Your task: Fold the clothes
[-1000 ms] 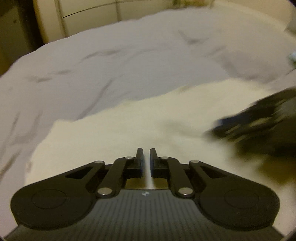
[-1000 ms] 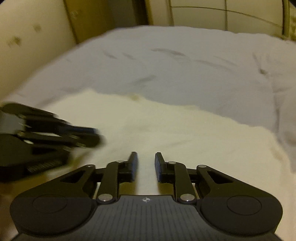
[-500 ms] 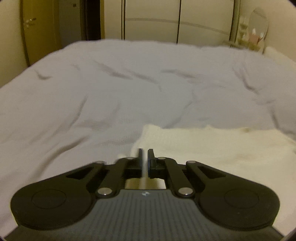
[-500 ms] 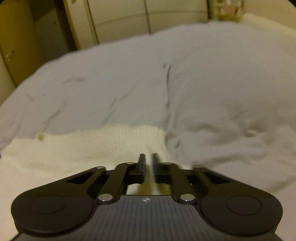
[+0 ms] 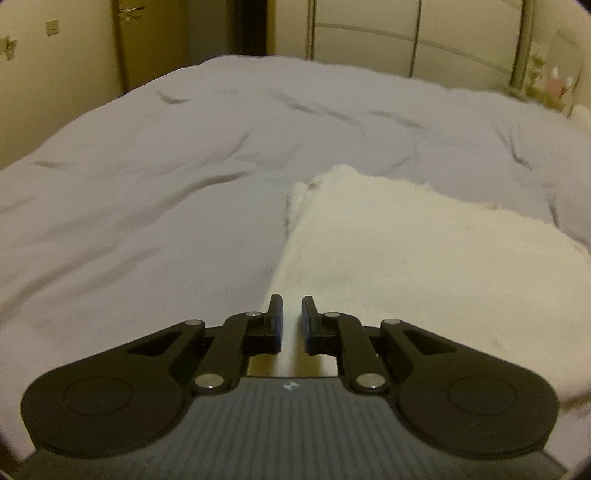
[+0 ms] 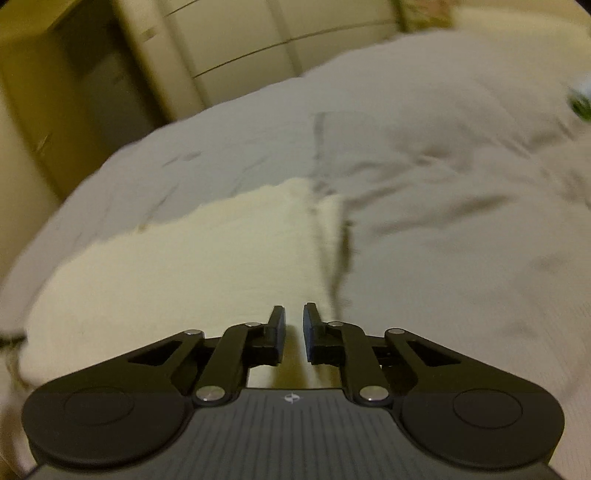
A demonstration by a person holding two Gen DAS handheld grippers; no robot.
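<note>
Fluffy cream garment (image 5: pixel 424 266), rectangular fold

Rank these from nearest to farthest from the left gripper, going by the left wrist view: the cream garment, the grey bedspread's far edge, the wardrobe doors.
From the left gripper:
1. Cream garment, right at the fingertips, spreading to the right.
2. Far edge of the grey bedspread, straight ahead, past the creases.
3. Wardrobe doors, behind the bed, upper right.

Blurry view: black two-finger right gripper (image 6: pixel 294 314), jaws closing w/ cream knit garment (image 6: pixel 192 266) edge between, on rumpled grey bedsheet (image 6: pixel 443 184).
</note>
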